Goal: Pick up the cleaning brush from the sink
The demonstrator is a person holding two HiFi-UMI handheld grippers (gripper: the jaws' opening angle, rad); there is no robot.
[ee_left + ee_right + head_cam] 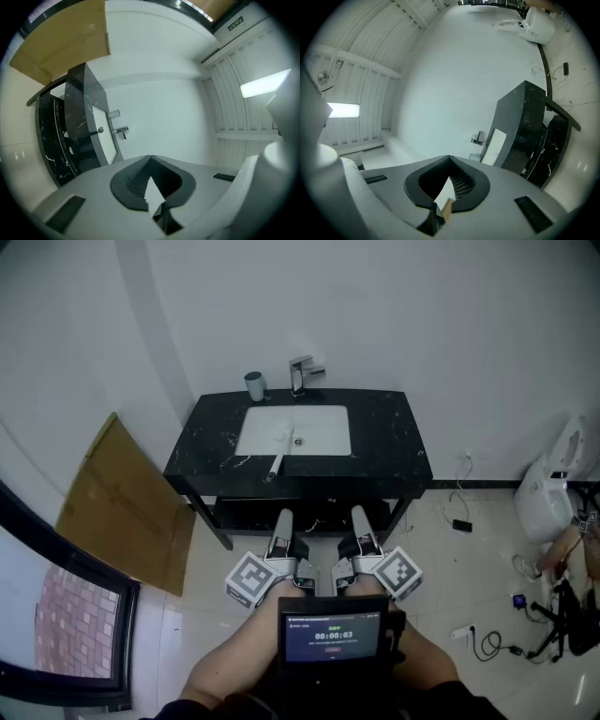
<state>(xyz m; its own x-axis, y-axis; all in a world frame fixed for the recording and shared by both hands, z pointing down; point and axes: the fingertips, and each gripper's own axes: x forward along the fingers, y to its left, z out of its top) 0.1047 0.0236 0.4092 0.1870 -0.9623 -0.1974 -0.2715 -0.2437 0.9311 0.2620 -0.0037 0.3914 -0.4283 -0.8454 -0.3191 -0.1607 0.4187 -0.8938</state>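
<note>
The cleaning brush (279,450) has a white handle. It lies from the white sink basin (323,434) out over the front edge of the black marble counter (380,442). Both grippers hover low in front of the vanity, close to the person's body and well short of the brush. My left gripper (282,517) is shut with nothing in it, and the left gripper view shows its jaws (149,160) meeting at the tip. My right gripper (359,514) is likewise shut and empty, its jaws (449,159) closed in the right gripper view. The brush is too small to make out in either gripper view.
A chrome faucet (301,375) and a grey cup (254,385) stand behind the basin. A cardboard sheet (122,507) leans against the wall at left. A white appliance (553,486) and cables (492,638) sit on the tiled floor at right. A small screen (333,634) sits at the person's chest.
</note>
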